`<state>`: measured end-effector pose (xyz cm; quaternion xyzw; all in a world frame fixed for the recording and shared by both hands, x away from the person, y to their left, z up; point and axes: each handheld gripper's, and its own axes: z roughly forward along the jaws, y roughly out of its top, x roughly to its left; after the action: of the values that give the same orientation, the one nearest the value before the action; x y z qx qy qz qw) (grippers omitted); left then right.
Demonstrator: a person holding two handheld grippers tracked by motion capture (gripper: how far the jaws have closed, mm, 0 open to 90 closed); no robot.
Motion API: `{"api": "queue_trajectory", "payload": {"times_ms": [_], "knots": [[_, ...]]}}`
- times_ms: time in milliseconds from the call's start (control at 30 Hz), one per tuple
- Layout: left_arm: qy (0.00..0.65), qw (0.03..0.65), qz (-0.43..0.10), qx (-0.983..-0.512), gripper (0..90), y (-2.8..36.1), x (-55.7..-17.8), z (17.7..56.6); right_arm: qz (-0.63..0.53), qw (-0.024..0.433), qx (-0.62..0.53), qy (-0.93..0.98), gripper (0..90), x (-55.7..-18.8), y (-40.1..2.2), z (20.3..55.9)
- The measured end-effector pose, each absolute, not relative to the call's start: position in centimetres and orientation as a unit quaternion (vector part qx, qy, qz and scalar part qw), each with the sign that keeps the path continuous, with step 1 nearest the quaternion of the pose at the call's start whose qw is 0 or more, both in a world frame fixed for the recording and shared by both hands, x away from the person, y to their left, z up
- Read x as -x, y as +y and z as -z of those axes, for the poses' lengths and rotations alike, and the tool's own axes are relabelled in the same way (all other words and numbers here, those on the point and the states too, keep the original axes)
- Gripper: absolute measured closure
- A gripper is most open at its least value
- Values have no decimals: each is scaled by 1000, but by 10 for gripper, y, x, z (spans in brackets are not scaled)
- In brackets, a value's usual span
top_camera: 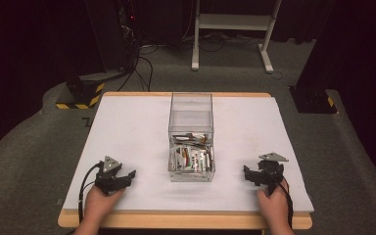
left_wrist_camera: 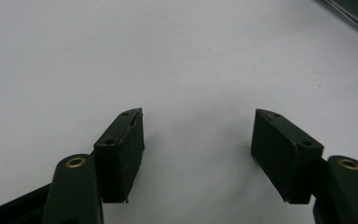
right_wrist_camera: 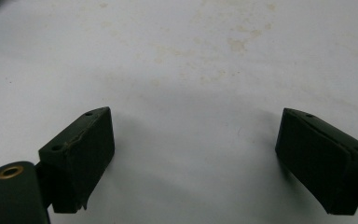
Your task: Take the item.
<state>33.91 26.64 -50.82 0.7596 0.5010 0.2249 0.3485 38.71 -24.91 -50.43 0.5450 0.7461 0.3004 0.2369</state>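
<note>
two hands, two hand-held grippers: left (top_camera: 127, 175), right (top_camera: 247, 172) open; one clear box (top_camera: 191, 142).

clear box (top_camera: 191, 137) mid-table, bare sides

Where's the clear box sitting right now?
In the high view the clear box stands mid-table on the white surface, between the left gripper and right gripper, slightly beyond both.

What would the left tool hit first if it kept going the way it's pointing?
Probably the clear box: the left tool, open and empty, points right across the bare white tabletop toward it.
</note>
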Motion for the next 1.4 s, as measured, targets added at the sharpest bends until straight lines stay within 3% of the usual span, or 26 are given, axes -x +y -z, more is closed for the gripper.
{"api": "queue_trajectory", "payload": {"times_ms": [1400], "knots": [[491, 358, -243, -756, 352, 260, -336, 497, -300, 237, -546, 745, 113, -387, -249, 504]]}}
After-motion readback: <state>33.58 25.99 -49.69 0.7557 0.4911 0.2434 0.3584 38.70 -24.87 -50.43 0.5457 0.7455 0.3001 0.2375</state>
